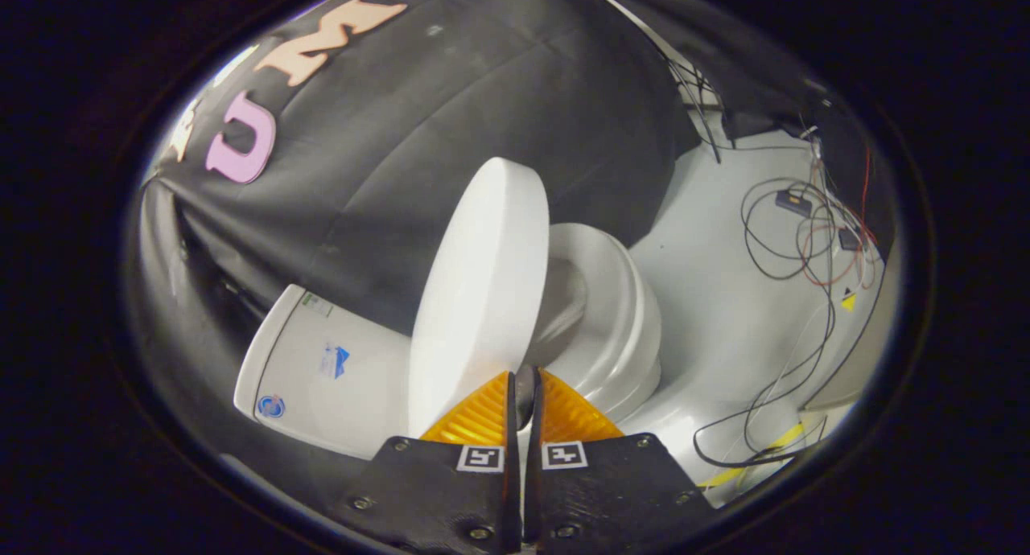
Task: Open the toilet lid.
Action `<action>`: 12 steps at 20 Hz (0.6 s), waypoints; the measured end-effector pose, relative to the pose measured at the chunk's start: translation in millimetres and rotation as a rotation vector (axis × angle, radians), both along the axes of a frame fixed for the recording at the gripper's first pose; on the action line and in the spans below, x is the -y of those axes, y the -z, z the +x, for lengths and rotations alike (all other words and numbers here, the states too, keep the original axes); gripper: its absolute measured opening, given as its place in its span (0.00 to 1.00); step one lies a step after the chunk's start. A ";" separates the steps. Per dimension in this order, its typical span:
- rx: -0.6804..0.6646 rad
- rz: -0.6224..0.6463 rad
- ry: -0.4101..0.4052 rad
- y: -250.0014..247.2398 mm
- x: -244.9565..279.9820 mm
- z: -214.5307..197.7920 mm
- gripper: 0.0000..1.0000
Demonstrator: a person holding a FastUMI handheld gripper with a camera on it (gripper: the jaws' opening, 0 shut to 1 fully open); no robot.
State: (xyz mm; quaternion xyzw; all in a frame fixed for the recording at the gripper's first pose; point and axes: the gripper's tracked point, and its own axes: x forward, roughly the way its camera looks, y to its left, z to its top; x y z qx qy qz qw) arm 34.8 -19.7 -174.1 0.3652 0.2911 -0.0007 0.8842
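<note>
— Where's the toilet lid (479,298) now?
— Raised on edge above the seat (599,298), its long axis running away from the gripper (525,394) toward the black wall, the tank (322,370) on one side.
— And the fingers?
— Closed together, pinching the lid's near rim between them.

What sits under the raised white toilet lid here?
Under the raised white oval toilet lid, pinched at its edge by the gripper, the white seat ring and part of the bowl opening show. The lid covers the rest of the bowl.
</note>
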 end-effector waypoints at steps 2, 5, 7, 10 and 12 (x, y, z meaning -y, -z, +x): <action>0.060 0.010 -0.019 -20.6 -15.1 2.3 0.03; 0.134 -0.026 -0.064 -44.1 -33.1 4.9 0.03; 0.158 -0.087 -0.091 -48.4 -38.5 4.9 0.03; 0.183 -0.099 -0.087 -52.0 -40.8 7.7 0.03; 0.188 -0.104 -0.096 -53.0 -42.4 8.9 0.03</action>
